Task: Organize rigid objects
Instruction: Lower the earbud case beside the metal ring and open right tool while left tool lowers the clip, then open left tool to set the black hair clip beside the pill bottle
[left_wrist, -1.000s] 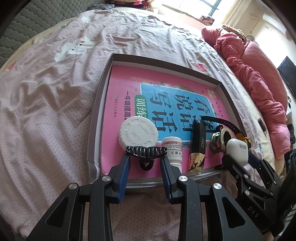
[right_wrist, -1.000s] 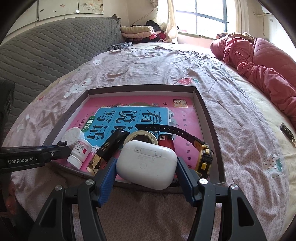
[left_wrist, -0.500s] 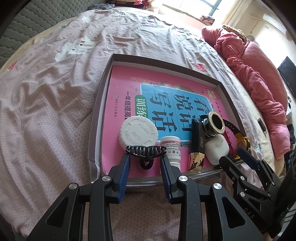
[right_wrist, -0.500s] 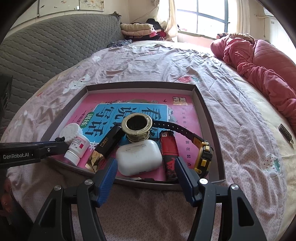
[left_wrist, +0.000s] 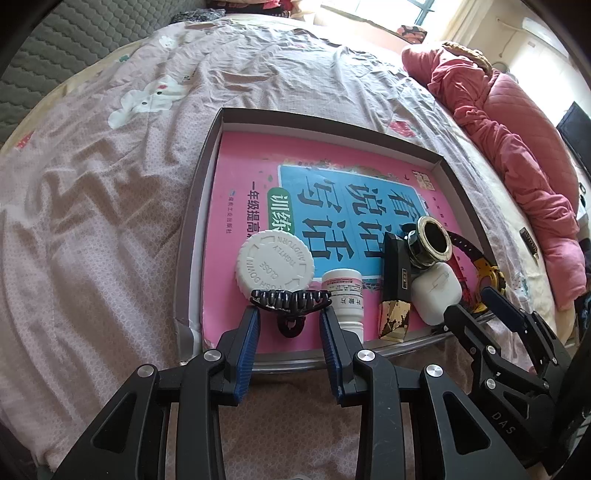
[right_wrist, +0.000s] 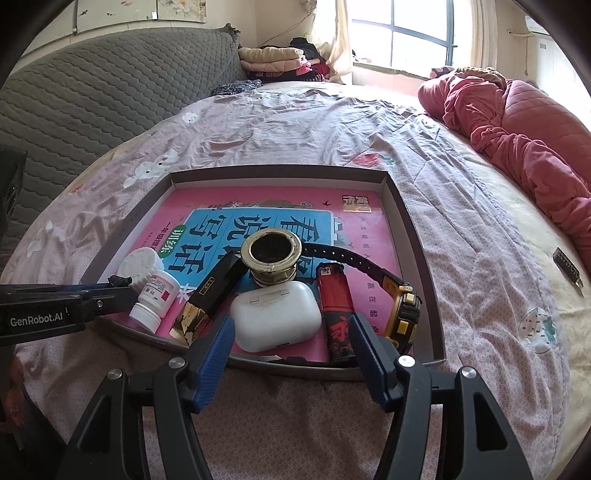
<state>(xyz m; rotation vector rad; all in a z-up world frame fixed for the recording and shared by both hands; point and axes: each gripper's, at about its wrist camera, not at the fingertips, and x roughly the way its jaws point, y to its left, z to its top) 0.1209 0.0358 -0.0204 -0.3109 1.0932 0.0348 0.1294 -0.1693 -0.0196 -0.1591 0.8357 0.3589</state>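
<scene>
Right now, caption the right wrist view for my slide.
Open right claw behind white earbud case lying in the tray beside red lighter.

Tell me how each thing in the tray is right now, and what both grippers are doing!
Black hair claw clip: shut, held in the left gripper.
White earbuds case: closed, lying flat in the tray.
Small white pill bottle: capped, lying down.
Red lighter: lying flat.
Black-strap yellow watch: unbuckled.
Right gripper: open, empty.
</scene>
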